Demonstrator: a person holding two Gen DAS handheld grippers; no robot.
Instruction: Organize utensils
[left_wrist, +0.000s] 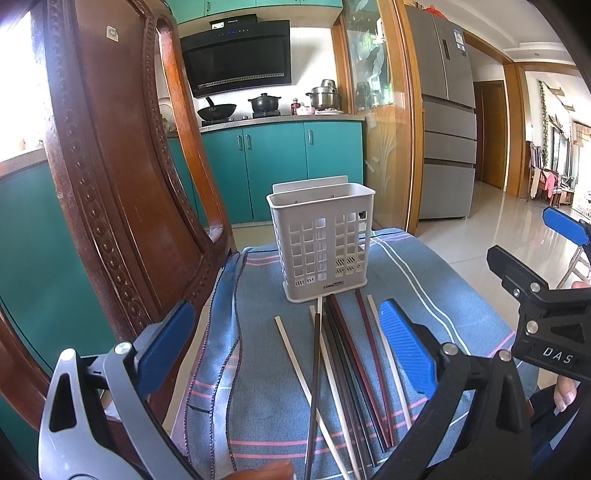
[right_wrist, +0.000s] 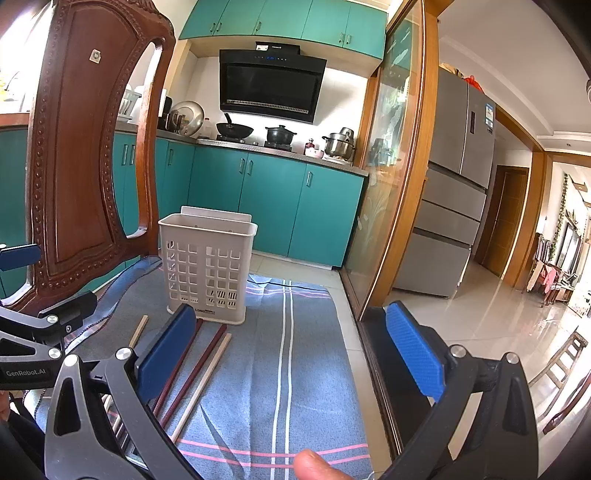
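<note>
Kitchen chair draped in a blue striped cloth: loose chopsticks lie before an empty holder, just touching its base. Left gripper and right gripper hover, both spread wide and carrying nothing. Crossed sticks risk scattering or rolling off, and the light holder could tip.

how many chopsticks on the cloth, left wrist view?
About 9, all loose on the blue cloth in front of the white holder: pale ones at left, centre and right, dark ones bunched between. Overlaps may hide more.
</note>
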